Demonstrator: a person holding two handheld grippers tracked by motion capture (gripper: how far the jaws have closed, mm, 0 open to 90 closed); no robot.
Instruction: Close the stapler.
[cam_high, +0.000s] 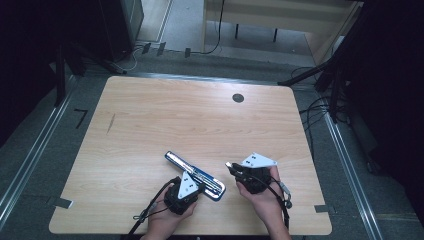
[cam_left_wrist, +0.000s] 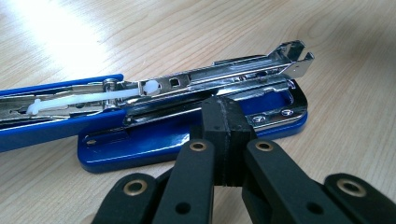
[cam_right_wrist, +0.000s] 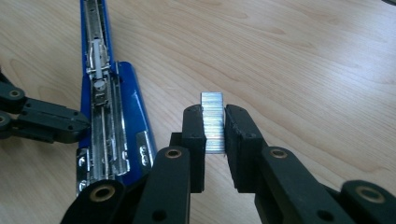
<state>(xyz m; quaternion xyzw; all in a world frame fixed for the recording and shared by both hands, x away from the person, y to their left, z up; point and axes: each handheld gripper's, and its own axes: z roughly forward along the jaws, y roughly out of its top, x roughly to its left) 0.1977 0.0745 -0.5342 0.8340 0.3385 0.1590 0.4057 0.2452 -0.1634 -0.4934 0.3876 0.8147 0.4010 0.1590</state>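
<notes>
Evidently a reloading step is underway: the right gripper (cam_right_wrist: 214, 135) is pinching a silvery strip of staples (cam_right_wrist: 213, 122) just right of the opened blue metal stapler (cam_high: 196, 175), lying near-centre on the pale wooden table (cam_high: 150, 130). The left gripper (cam_left_wrist: 223, 135), jaws together, is pressing its base. Next, the strip needs aligning with the channel.

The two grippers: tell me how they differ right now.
The left gripper has its fingers shut against each other with nothing between them, while the right gripper is shut on a strip of staples. The left gripper sits right at the opened blue stapler, by its base; the right gripper stands apart from it over bare table. Both have black fingers and are hand-held.
</notes>
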